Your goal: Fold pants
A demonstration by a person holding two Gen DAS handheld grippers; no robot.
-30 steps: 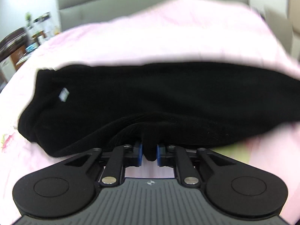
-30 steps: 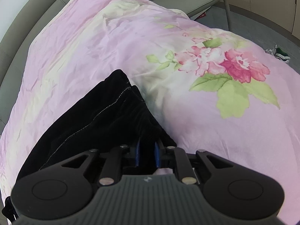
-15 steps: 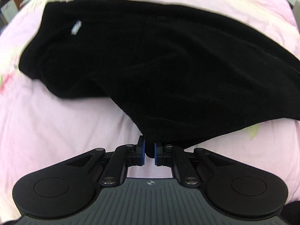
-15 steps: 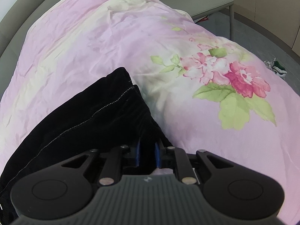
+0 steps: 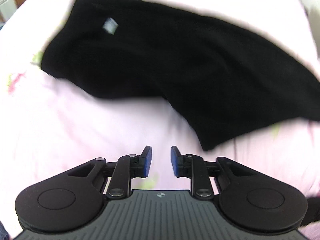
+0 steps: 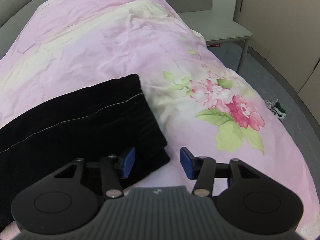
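Black pants (image 5: 180, 64) spread across a pink floral duvet (image 6: 200, 104), small white label (image 5: 109, 25) showing near one end. Left gripper (image 5: 161, 161) released, jaws apart and empty, just short of the fabric; right gripper (image 6: 155, 163) likewise spread, straddling the hem corner. Beyond the bed, a grey chair (image 6: 220, 26) and crumpled green-and-white cloth (image 6: 276, 110) on the floor.

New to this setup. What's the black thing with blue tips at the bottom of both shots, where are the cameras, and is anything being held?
Each picture comes from a fisheye camera on a handheld two-finger gripper, looking forward along its fingers. The black frame with blue pads is that tool: the left gripper and the right gripper. Both stand open and hold nothing. Black pants lie on a pink floral bedspread. A corner of the pants lies between the right gripper's fingers, unclamped. The left view is motion-blurred. A chair stands beside the bed.
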